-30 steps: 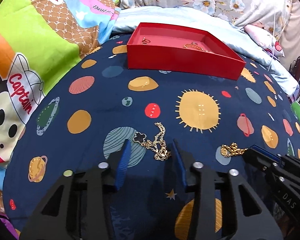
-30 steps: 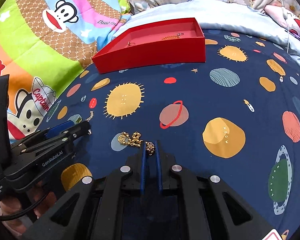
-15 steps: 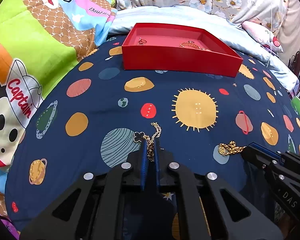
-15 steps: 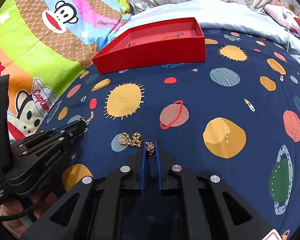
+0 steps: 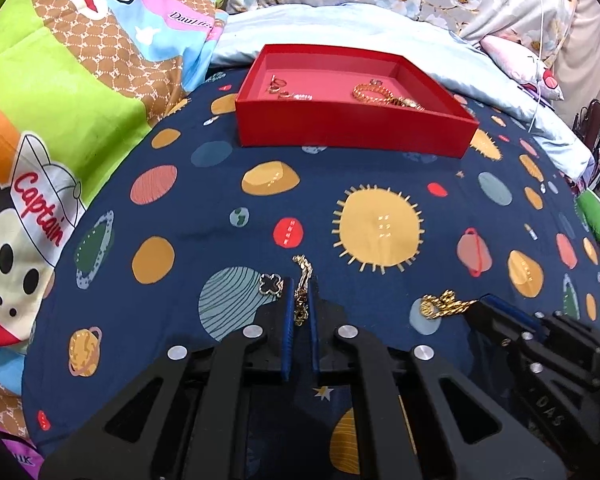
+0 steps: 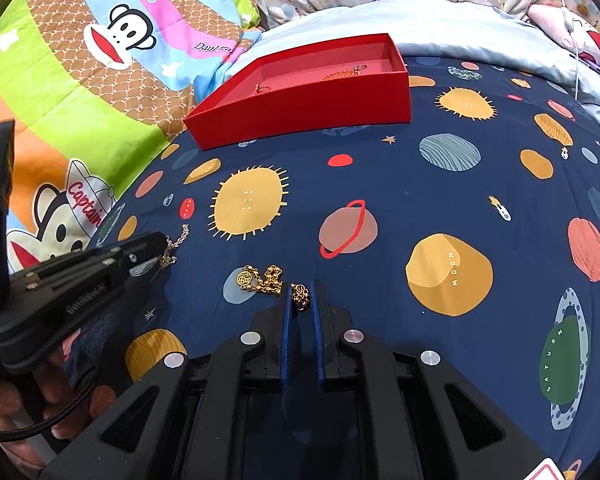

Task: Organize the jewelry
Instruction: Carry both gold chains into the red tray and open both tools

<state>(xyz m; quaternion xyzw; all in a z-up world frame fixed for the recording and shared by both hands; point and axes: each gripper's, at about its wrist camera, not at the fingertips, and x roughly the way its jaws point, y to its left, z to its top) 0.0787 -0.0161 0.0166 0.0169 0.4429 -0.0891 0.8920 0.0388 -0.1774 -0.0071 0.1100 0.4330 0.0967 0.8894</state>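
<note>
On the bed's navy planet-print cover [image 5: 204,236], I have my left gripper [image 5: 299,300] with its blue fingers [image 5: 287,320] closed tight on a thin gold chain necklace with a black clover charm [image 5: 302,280], its free end trailing toward the open red cardboard box [image 5: 352,130]. My right gripper [image 6: 301,300], nearer me than the box, is pinched shut on one end of a chunky gold bracelet with a round coin charm [image 6: 260,280]; the remainder lies bunched on the cover just left of the fingers. Inside the box lie gold rings [image 5: 278,86] and a gold chain [image 5: 380,96].
</note>
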